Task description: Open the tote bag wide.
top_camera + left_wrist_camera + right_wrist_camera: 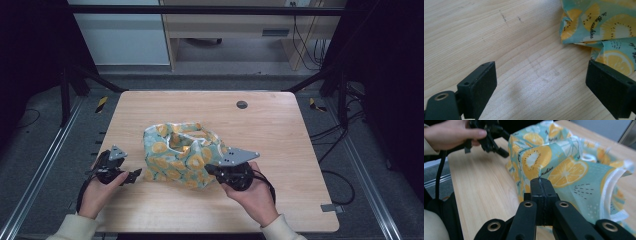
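Note:
A teal cloth [177,155] printed with orange and kiwi slices lies bunched up in the middle of the wooden table [280,130]. My right gripper [210,170] is at the cloth's near right side. In the right gripper view the right gripper [541,181] has its jaws pressed together on a fold of the cloth [564,167]. My left gripper [136,175] rests low by the cloth's left edge. In the left gripper view the left gripper [541,75] stands open over bare wood, with the cloth [604,25] just beyond its right jaw. The left hand [451,133] shows in the right gripper view.
A round dark cable hole [242,104] sits near the table's far edge. Black frame posts [67,95] and floor rails [45,165] flank the table, with cables [340,135] on the floor at the right.

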The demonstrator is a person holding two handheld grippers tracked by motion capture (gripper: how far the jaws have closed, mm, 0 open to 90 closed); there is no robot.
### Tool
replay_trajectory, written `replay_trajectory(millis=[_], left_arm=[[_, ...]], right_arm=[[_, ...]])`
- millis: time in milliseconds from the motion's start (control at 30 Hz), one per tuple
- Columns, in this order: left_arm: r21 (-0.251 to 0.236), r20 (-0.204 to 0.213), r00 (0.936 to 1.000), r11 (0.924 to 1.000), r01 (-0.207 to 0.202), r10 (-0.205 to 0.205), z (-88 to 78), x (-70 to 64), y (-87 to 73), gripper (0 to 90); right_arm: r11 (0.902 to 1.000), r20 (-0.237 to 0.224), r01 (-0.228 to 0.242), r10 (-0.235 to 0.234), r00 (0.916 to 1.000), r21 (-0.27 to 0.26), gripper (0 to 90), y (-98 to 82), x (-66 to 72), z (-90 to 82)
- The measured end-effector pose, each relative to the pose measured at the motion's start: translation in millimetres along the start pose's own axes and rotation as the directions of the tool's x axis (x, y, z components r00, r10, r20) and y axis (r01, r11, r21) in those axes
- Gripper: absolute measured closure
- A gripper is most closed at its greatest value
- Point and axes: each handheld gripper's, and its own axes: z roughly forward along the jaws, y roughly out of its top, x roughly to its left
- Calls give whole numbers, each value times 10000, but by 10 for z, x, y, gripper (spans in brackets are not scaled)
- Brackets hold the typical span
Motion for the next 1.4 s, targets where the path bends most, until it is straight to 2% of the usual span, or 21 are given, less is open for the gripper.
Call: replay_trajectory(millis=[67,100,167,233,333,433,500,567,633,700,800,833,867,900,1000,1033,1167,1267,1400], left_arm=[[-50,-67,10000,10000,30,-31,-26,-1,10,103],[-353,-58,10000,9994,1,-3,-104,-26,43,106],[-444,-28,10000,9990,-39,38,-141,-45,66,107],[-625,66,9989,9970,-458,463,-253,-118,187,112],[-826,155,9966,9934,-798,813,-361,-194,343,116],[-1124,6,9919,9856,-1263,1271,-505,-260,560,116],[-1129,40,9884,9822,-1502,1516,-543,-270,709,117],[-956,70,9829,9785,-1826,1841,-519,-269,856,120],[-797,217,9804,9778,-1936,1959,-450,-263,991,125],[-589,231,9736,9725,-2254,2271,-354,-250,1105,132],[-419,255,9739,9736,-2243,2254,-203,-223,1217,143],[-419,255,9739,9736,-2243,2254,-203,-223,1217,144],[-280,448,9769,9777,-2080,2091,-108,-207,1260,149],[-200,581,9764,9781,-2071,2079,-69,-204,1276,152],[-178,572,9768,9785,-2057,2063,-14,-210,1296,178],[-68,690,9755,9779,-2090,2089,34,-223,1309,181],[154,934,9732,9770,-2127,2104,139,-233,1333,231],[286,951,9719,9754,-2187,2151,177,-242,1346,323],[398,853,9696,9716,-2333,2294,188,-251,1343,521]], right_arm=[[9999,-13,-86,86,10000,112,900,-81,9,30],[9997,-64,-175,176,9998,159,900,-133,11,48],[9995,-82,-185,187,9998,257,900,-206,18,72],[9992,-72,-266,268,9996,310,900,-288,19,97],[9979,-34,-211,213,9998,605,900,-384,27,142],[9966,-177,-230,244,9995,789,900,-441,58,187],[9960,-231,-206,227,9995,873,900,-461,67,210],[9956,-233,-213,235,9995,912,900,-473,73,228],[9950,-226,-272,294,9993,961,900,-491,80,245],[9944,-218,-285,309,9993,1020,895,-512,81,257],[9947,-184,-400,419,9990,947,894,-527,74,242],[9947,-161,-431,448,9989,932,893,-529,69,237],[9949,-146,-427,442,9989,909,887,-533,61,236],[9948,-121,-438,451,9989,920,879,-533,59,234],[9948,30,-465,464,9989,902,834,-526,60,218],[9957,141,-513,503,9986,772,780,-510,50,187],[9956,287,-661,643,9975,665,722,-492,31,150],[9957,374,-695,672,9970,619,682,-486,26,122],[9967,550,-683,659,9963,435,599,-413,13,53]])
